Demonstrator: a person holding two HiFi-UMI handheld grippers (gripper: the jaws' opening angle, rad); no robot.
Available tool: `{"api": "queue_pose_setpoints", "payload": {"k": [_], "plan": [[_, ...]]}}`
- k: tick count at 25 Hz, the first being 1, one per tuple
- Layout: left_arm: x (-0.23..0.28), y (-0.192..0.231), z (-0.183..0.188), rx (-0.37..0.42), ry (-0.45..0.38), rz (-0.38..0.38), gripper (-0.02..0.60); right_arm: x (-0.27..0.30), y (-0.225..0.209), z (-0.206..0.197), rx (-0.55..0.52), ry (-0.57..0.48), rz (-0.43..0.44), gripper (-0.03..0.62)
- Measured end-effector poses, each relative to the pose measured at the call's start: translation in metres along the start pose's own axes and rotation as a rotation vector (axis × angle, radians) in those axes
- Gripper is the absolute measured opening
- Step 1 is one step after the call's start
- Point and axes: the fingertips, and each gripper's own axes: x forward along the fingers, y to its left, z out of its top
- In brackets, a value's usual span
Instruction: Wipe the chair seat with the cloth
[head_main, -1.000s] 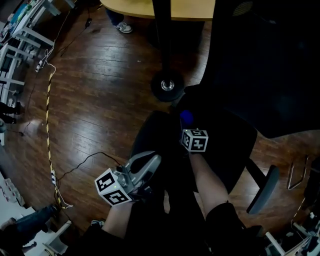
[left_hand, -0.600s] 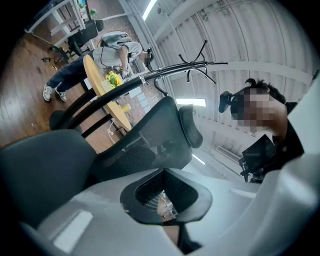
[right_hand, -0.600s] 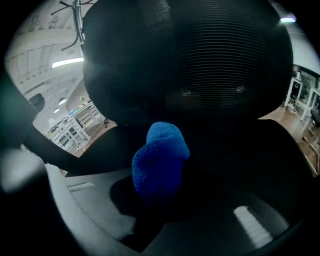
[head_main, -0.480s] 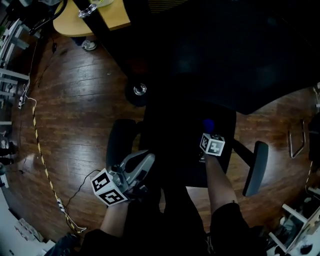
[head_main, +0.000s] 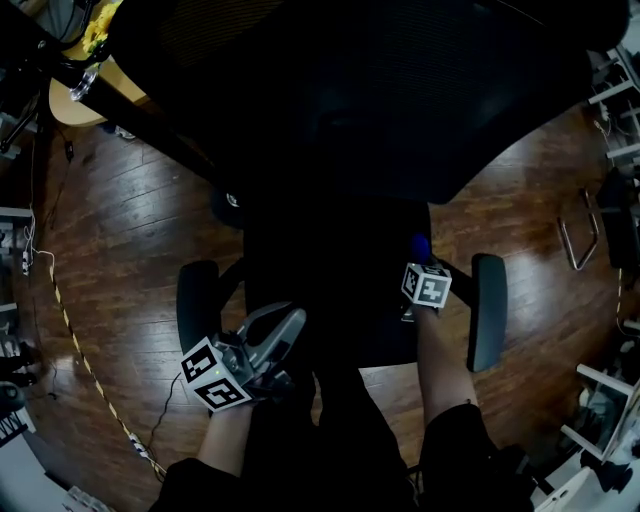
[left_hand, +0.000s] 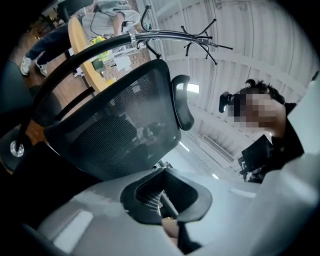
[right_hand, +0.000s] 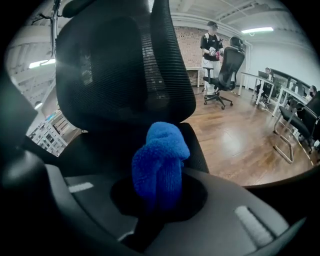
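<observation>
**A:** Where is the cloth?

**B:** The blue cloth (right_hand: 160, 160) is bunched into a wad in the right gripper (right_hand: 161, 197). The jaws are clamped on its lower end and the rest stands out past the tips. In the head view that gripper is over the back right part of the chair seat (head_main: 330, 270). The cloth is close to the seat's rear edge and near the right armrest (head_main: 488, 310).

**A:** Is it pressed onto the seat?

**B:** Hard to say. The seat is so dark there that I cannot tell whether the cloth touches it or sits just above it.

**A:** And the other hand?

**B:** The left gripper (left_hand: 166, 197) is near the seat's front left corner, just inside the left armrest (head_main: 197, 300). Its jaws are closed together with nothing between them. It tilts upward, so its own view takes in the mesh backrest (left_hand: 115, 125) and the headrest (left_hand: 182, 100).

**A:** What is around the chair?

**B:** There is a wooden floor (head_main: 120, 220) and a round table (head_main: 70, 108) at the head view's upper left. The right gripper view shows a second office chair (right_hand: 226, 67) with a person (right_hand: 210, 42) standing beside it.
</observation>
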Motion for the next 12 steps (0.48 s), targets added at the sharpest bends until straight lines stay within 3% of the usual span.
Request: {"api": "queue_pose_setpoints", "payload": {"k": [8,12], "plan": [[-0.012,0.003,0.002,0.007,-0.023,0.029,-0.011,0.002,0.007,0.005,-0.068,-0.011,-0.032,0.035],[-0.036,0.007,0.011,0.008,-0.072,0.073,-0.011,0.006,0.087,0.009,-0.105,-0.048,0.084,0.035]]}}
